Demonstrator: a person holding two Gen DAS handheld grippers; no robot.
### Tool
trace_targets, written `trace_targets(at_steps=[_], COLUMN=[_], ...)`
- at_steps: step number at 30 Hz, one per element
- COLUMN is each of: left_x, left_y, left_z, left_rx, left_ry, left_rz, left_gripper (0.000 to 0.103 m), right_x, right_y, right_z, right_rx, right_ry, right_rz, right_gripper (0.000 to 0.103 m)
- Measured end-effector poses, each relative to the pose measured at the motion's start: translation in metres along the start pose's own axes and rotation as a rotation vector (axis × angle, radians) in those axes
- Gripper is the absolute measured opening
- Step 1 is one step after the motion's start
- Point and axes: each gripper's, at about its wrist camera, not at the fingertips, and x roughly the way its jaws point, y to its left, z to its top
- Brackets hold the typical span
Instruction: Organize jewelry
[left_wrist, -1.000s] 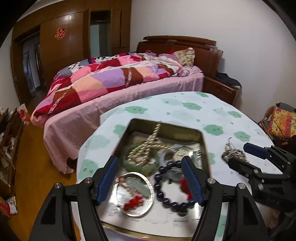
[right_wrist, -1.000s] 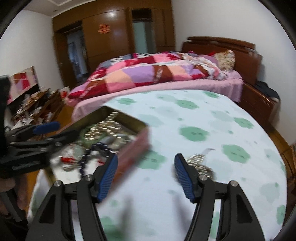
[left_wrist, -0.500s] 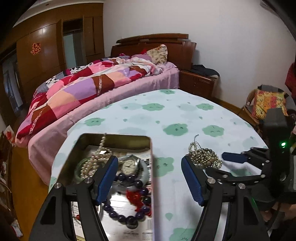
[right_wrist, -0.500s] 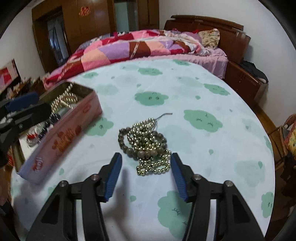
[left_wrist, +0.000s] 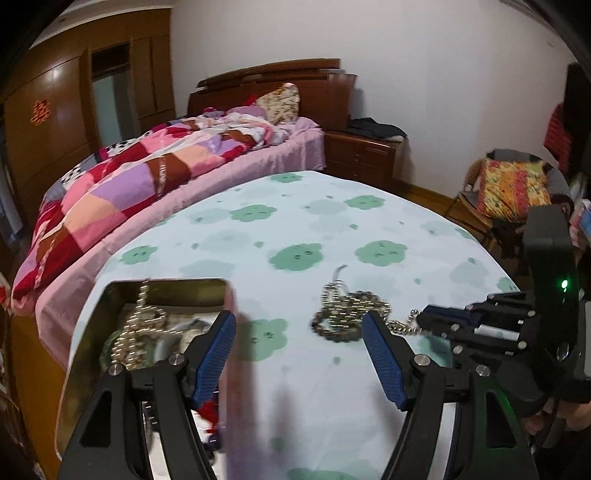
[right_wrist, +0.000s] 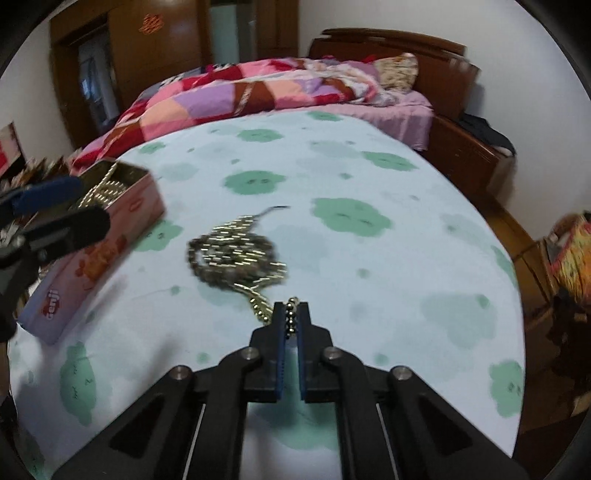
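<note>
With right gripper (right_wrist: 291, 318) clenched on one end loop of the beads (right_wrist: 236, 254), heaped on the cloth (right_wrist: 369, 258) beside the tin (right_wrist: 92, 243), left gripper (left_wrist: 299, 354) released: lifting risks tangled strands snagging, slipping free.

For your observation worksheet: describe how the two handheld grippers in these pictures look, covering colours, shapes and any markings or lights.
Both are matte black, angular linkage frames with silver round pivot bolts. The left gripper has two long fingers faced with ribbed blue pads. The right gripper has the same blue-lined fingers; from the left wrist view its black body carries a small green light. No cables or sleeves are clearly visible.
</note>
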Motion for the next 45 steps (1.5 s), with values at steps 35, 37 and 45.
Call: trace_targets(at_steps=[35,37,45], left_x=[0.026,0.017,-0.002], left_y=[-0.037,-0.032,-0.020], left_z=[-0.009,-0.006,0.001], left_rx=[0.041,0.023,-0.018], left_ry=[0.077,0.049,-0.007], left_rz=[-0.166,-0.163,-0.159], left_gripper=[0.008,0.008,0.008], right_x=[-0.010,-0.011,-0.018], right_y=[-0.044,-0.044,-0.047], right_z=[-0.015,-0.015,-0.017], right_rx=[0.152,0.153,0.162], right_ry=[-0.031,-0.039,-0.082], right_rz=[0.015,0.018,0.042], right_gripper=[0.007,0.007,0.007])
